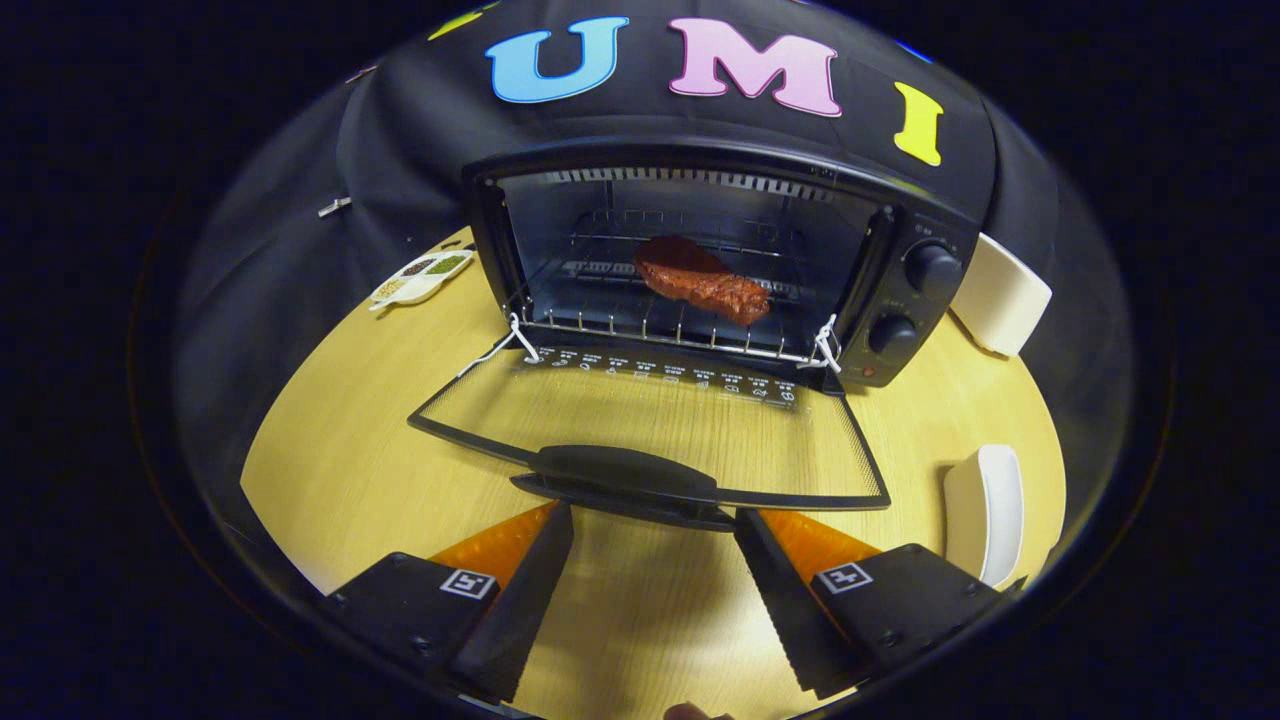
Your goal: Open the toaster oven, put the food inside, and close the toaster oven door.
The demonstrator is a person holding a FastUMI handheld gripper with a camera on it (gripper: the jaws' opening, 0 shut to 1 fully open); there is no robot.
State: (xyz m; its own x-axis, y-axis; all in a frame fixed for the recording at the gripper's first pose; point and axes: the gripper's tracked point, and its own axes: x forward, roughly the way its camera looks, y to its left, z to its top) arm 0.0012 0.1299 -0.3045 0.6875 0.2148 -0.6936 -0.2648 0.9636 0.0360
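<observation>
A black toaster oven [720, 260] stands on the wooden table [340, 450] beyond my fingers. Its glass door [650, 425] hangs fully down, flat toward me. The door's black handle [625, 482] lies just ahead of my fingertips. A reddish-brown piece of meat [703, 279] rests on the wire rack [660, 325] inside the oven. My gripper [655, 530] is open, with nothing between its fingers, just short of the handle and slightly below it.
Two black knobs [915, 295] sit on the oven's right panel. A small white dish with seasonings [420, 277] lies left of the oven. Two white objects stand on the right: one beside the oven [1000, 295], one nearer me [985, 512].
</observation>
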